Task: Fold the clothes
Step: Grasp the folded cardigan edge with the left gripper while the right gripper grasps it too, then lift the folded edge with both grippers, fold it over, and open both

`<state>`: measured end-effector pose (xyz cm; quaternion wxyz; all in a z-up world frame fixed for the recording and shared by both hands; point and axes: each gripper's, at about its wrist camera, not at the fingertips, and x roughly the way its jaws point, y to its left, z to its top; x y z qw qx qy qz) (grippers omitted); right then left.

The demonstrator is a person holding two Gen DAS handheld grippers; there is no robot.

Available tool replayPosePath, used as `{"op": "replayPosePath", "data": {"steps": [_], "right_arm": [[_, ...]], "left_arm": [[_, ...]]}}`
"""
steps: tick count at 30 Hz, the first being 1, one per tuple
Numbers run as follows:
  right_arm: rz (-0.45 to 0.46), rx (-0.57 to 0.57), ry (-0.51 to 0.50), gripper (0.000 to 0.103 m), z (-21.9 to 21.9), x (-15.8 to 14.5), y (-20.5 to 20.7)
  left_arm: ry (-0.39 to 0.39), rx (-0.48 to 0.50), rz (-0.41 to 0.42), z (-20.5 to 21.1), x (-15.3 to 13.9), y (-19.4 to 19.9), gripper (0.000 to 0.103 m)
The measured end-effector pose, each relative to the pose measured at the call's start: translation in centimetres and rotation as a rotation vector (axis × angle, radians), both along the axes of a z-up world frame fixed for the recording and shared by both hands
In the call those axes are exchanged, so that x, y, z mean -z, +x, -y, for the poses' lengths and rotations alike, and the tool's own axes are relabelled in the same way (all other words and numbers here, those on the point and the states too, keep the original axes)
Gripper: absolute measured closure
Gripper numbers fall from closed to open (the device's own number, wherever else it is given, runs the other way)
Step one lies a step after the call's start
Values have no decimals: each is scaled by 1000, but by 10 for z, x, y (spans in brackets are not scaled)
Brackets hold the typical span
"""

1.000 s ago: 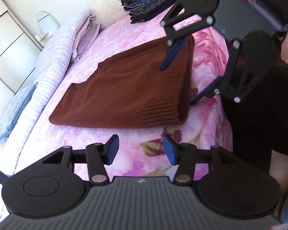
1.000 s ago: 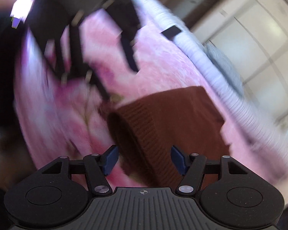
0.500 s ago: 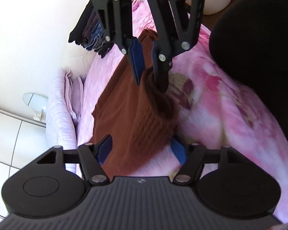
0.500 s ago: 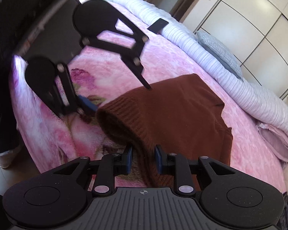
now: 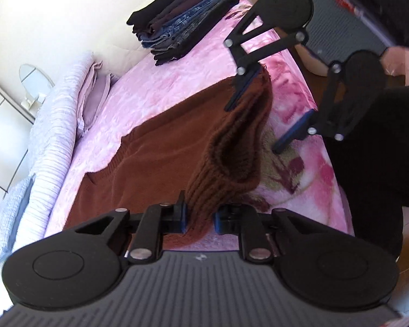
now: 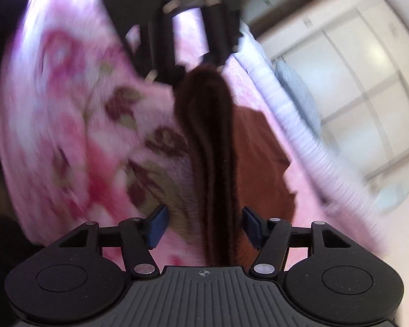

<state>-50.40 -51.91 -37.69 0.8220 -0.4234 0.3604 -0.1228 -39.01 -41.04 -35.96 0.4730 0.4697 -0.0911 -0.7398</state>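
- On the pink floral bedspread (image 5: 193,62): brown knit sweater (image 5: 155,160), partly folded, most of it lying flat.
- Right wrist view is badly motion-blurred; bedspread pattern, wardrobe doors (image 6: 349,90) and the other gripper at the top are all smeared. Contact details there are hard to make out.
- Left gripper (image 5: 199,216): clenched on the ribbed hem corner of the sweater. Fabric fills the gap between the blue pads; the pinched part itself is hidden behind them.
- Right gripper (image 6: 204,224): fingers spread wide. A dark ridge of sweater runs up the middle between them, touching neither pad as far as I can tell. Its near end is cut off by the gripper body.
- Left wrist view agrees: right gripper (image 5: 255,121) released, upper finger just over or against the far hem corner; actual contact cannot be told. Lower finger is off the fabric, over the bedspread.
- Hem edge is lifted at the left gripper's end and sags open like a pocket. The ridge runs lengthwise from one gripper toward the other, along the bed's near edge.
- Sweater body extends away from that ridge toward the white ribbed quilt (image 5: 51,125) and pillows (image 5: 95,92). Its far edge shows a notched outline.
- Stack of folded dark clothes and jeans (image 5: 182,27) sits at the far end of the bed, well apart from the sweater.
- Person's dark-clothed body (image 5: 381,147) fills the right edge, cut off by the frame.
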Motion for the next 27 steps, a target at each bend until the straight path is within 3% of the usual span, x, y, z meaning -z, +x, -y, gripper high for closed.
{"op": "replayPosePath", "data": {"steps": [4,7,8,9,11,13,18,23,27], "right_arm": [[-46,-33,-217,42,16,17,-2],[-46,-3,-269,43,36,21,-4],[-50,9,-287,51,43,22,-4],[-59,18,-290,67,48,23,-4],[-88,37,-248,85,54,21,-5],[-103,65,-173,88,55,14,-6],[-63,54,-14,89,25,-23,-9],[-81,-94,89,89,-38,-51,-9],[-133,-193,176,89,-77,-60,-13]], "left_arm": [[2,7,1,-9,0,9,88],[10,3,1,-6,0,8,88],[11,1,4,-6,1,7,88],[14,0,9,-5,1,5,88],[8,2,28,-6,1,0,88],[5,2,43,-10,0,-3,89],[-4,-11,71,-36,-13,11,90],[17,-72,75,-97,-29,45,90],[68,-93,72,-141,-24,49,90]]}}
